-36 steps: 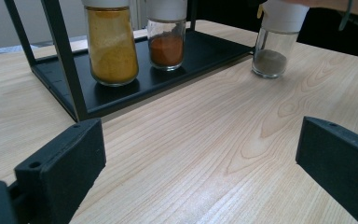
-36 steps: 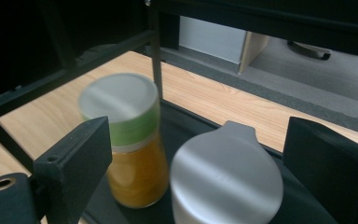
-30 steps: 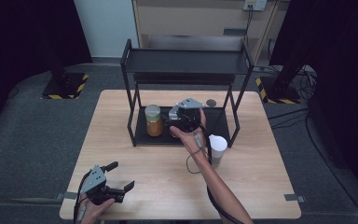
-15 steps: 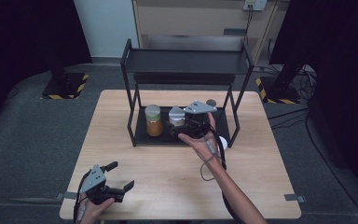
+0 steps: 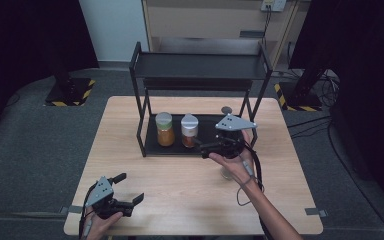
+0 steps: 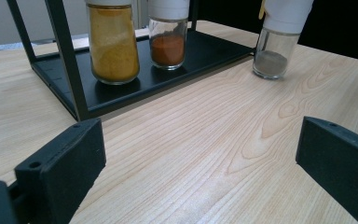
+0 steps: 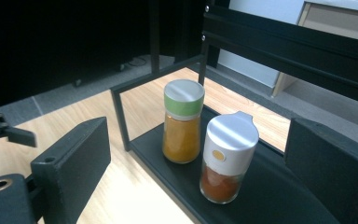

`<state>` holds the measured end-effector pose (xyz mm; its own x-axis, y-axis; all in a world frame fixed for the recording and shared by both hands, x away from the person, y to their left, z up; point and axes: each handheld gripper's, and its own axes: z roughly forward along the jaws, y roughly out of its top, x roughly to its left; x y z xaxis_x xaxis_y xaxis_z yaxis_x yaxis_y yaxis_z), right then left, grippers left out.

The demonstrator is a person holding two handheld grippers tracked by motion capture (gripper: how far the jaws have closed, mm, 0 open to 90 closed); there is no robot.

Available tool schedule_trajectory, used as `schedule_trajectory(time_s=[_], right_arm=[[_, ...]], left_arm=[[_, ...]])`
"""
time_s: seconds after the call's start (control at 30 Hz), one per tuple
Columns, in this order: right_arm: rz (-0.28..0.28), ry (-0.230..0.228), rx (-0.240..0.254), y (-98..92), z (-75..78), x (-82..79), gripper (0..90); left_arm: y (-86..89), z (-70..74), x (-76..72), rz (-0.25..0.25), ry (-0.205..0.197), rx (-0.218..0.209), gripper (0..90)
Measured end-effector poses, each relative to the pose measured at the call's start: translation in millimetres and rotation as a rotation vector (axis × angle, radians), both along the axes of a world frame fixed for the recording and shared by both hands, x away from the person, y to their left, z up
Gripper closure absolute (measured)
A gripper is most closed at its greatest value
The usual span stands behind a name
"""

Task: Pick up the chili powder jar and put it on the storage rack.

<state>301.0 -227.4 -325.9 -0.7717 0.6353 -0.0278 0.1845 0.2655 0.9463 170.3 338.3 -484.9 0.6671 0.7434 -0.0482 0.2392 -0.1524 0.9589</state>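
no readable writing on either jar. on the black metal rack's point(image 5: 152, 148) bottom shelf stand two upright glass jars side by side: a green-lidded jar point(image 5: 164, 129) of yellow powder and a white-capped jar point(image 5: 189, 131) of red powder. a third jar point(image 6: 277, 39), grey powder inside, stands on the wooden table point(image 5: 180, 185). the right gripper point(image 5: 206, 148) hangs wide open and empty beside the shelf; the left gripper point(image 5: 128, 188) rests gaping, empty, at the table's near edge.

Wooden table point(image 5: 180, 195), grey floor point(image 5: 40, 140)
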Motion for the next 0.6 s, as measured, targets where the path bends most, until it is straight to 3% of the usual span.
schedule_trajectory(time_s=[0.3, 0.6], right_arm=[[0.016, 0.032, 0.073, -37.5, 0.0, -12.8, 7.7], [0.006, 0.015, 0.065, -63.0, -2.7, -36.2, 7.1]], left_arm=[[1.2, -0.5, 0.2, 0.000, 0.003, -0.011, 0.0], [0.9, -0.4, 0.0, 0.001, 0.003, -0.009, 0.0]])
